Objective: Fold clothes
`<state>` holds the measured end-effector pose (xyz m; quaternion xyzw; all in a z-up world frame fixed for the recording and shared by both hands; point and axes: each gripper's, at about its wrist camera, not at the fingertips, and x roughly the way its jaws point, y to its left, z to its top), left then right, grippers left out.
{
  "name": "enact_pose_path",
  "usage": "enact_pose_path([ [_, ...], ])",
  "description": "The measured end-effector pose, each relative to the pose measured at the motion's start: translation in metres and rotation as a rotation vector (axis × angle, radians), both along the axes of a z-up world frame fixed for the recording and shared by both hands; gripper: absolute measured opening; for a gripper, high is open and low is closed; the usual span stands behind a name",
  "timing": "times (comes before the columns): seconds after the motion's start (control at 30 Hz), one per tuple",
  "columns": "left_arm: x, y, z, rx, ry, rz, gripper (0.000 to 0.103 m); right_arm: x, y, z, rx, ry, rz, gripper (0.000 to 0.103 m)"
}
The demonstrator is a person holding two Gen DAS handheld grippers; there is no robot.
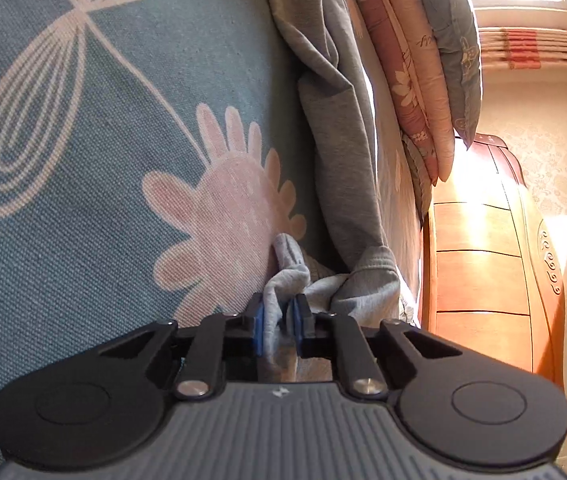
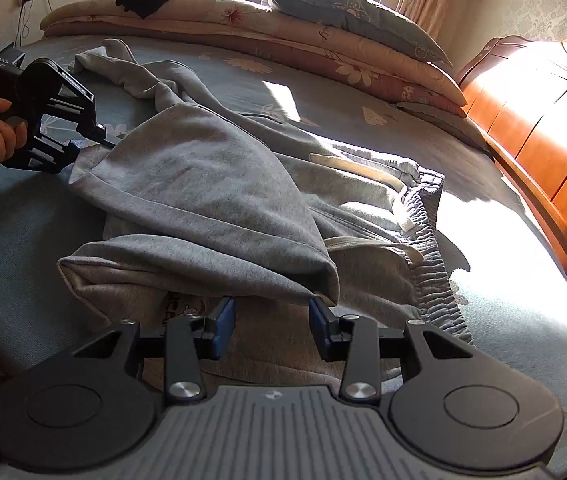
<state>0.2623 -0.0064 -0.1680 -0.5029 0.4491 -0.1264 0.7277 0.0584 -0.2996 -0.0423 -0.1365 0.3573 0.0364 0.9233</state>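
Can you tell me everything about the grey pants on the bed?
The grey soft-knit sweatpants lie rumpled on the blue flowered bedsheet. They have a gathered elastic waistband, pale drawstrings and cuffed legs. One leg is folded over the rest. The left tool pinches a bunch of the fabric and lifts that corner. The right tool is open, close to the folded edge, not gripping.
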Motion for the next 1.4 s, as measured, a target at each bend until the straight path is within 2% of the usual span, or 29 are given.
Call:
enact_pose_path([
  [0.17, -0.003, 0.009, 0.033, 0.093, -0.098, 0.009, 0.001, -0.002, 0.007, 0.004, -0.031, -0.007, 0.015, 0.045],
  [0.3, -0.003, 0.035, 0.059, 0.107, -0.171, 0.018, 0.0, -0.003, 0.012, 0.009, -0.041, -0.023, 0.021, 0.051],
  [0.4, -0.003, 0.049, 0.066, 0.095, -0.176, -0.035, 0.001, -0.004, 0.017, 0.013, -0.045, -0.034, 0.027, 0.051],
  [0.47, -0.006, 0.051, 0.072, 0.209, -0.17, -0.064, 0.006, -0.003, 0.021, 0.019, -0.053, -0.042, 0.035, 0.051],
  [0.53, -0.012, 0.049, 0.079, 0.37, -0.163, -0.101, 0.022, -0.002, 0.027, 0.028, -0.068, -0.059, 0.051, 0.051],
  [0.57, -0.019, 0.049, 0.081, 0.448, -0.165, -0.12, 0.04, -0.001, 0.031, 0.033, -0.065, -0.071, 0.066, 0.051],
  [0.6, -0.027, 0.048, 0.084, 0.523, -0.177, -0.142, 0.053, 0.001, 0.036, 0.039, -0.061, -0.083, 0.081, 0.051],
  [0.77, -0.072, 0.041, 0.096, 0.874, -0.32, -0.29, 0.066, 0.019, 0.078, 0.056, -0.022, -0.099, 0.213, 0.051],
  [0.87, -0.098, 0.044, 0.102, 1.006, -0.406, -0.32, 0.073, 0.038, 0.12, 0.053, -0.053, -0.095, 0.314, 0.051],
  [1.0, -0.127, 0.057, 0.103, 1.085, -0.452, -0.292, 0.075, 0.079, 0.181, 0.027, -0.148, -0.047, 0.387, 0.049],
  [1.07, -0.137, 0.062, 0.101, 1.115, -0.454, -0.281, 0.076, 0.1, 0.203, 0.01, -0.225, -0.022, 0.387, 0.046],
  [1.13, -0.146, 0.068, 0.098, 1.133, -0.457, -0.27, 0.076, 0.118, 0.217, -0.011, -0.345, 0.005, 0.359, 0.028],
  [1.23, -0.16, 0.079, 0.095, 1.149, -0.467, -0.25, 0.077, 0.13, 0.22, -0.03, -0.452, 0.024, 0.304, 0.023],
  [1.3, -0.166, 0.086, 0.093, 1.14, -0.478, -0.231, 0.078, 0.127, 0.218, -0.03, -0.458, 0.019, 0.299, 0.007],
  [1.4, -0.168, 0.097, 0.09, 1.112, -0.47, -0.191, 0.078, 0.118, 0.214, -0.012, -0.371, 0.005, 0.287, 0.006],
])
